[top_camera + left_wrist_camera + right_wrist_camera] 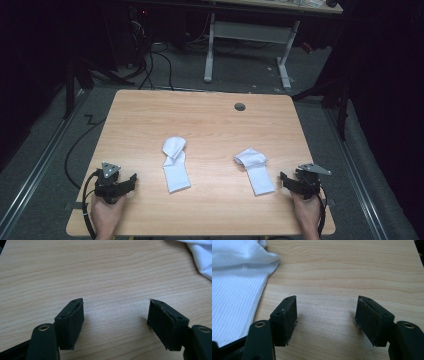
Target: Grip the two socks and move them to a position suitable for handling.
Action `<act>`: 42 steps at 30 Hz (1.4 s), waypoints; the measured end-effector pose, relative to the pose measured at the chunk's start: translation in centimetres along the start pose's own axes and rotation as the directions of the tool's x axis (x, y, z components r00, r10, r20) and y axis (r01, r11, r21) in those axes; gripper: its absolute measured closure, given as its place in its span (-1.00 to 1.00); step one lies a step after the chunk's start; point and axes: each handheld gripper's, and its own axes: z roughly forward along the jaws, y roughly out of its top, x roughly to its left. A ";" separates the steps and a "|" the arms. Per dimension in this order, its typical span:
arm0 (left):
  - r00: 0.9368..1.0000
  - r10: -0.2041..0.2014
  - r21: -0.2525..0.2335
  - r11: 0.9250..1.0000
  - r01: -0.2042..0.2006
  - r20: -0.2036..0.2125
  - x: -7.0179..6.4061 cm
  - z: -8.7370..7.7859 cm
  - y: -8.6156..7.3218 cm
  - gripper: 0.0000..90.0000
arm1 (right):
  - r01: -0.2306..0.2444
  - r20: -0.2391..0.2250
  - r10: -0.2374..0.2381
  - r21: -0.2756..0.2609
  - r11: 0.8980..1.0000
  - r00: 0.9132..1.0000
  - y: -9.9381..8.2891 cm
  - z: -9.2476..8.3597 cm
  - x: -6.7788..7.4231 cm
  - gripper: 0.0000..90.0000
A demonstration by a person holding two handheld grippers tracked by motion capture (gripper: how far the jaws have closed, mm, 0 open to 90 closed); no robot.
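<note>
Two white socks lie flat on the wooden table (210, 120). The left sock (175, 164) sits near the middle, the right sock (255, 169) a little further right. My left gripper (131, 180) rests at the front left, well left of the left sock, jaws wide open over bare wood (115, 317). A corner of that sock (202, 257) shows at the top right of the left gripper view. My right gripper (285, 179) stands open just right of the right sock, with nothing between its jaws (325, 315). The ribbed sock (234, 290) lies to the left of its jaws.
A round cable hole (240, 106) sits near the table's far edge. Beyond the table stands a white desk frame (247, 45) with cables on the grey floor. Dark rails run along both sides of the table.
</note>
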 end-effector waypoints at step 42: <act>0.998 0.000 0.006 1.000 0.000 0.066 -0.9 0.4 1.4 -0.11 | 0.016 -0.004 -0.016 0.002 1.000 1.000 0.0 0.0 0.1 -0.27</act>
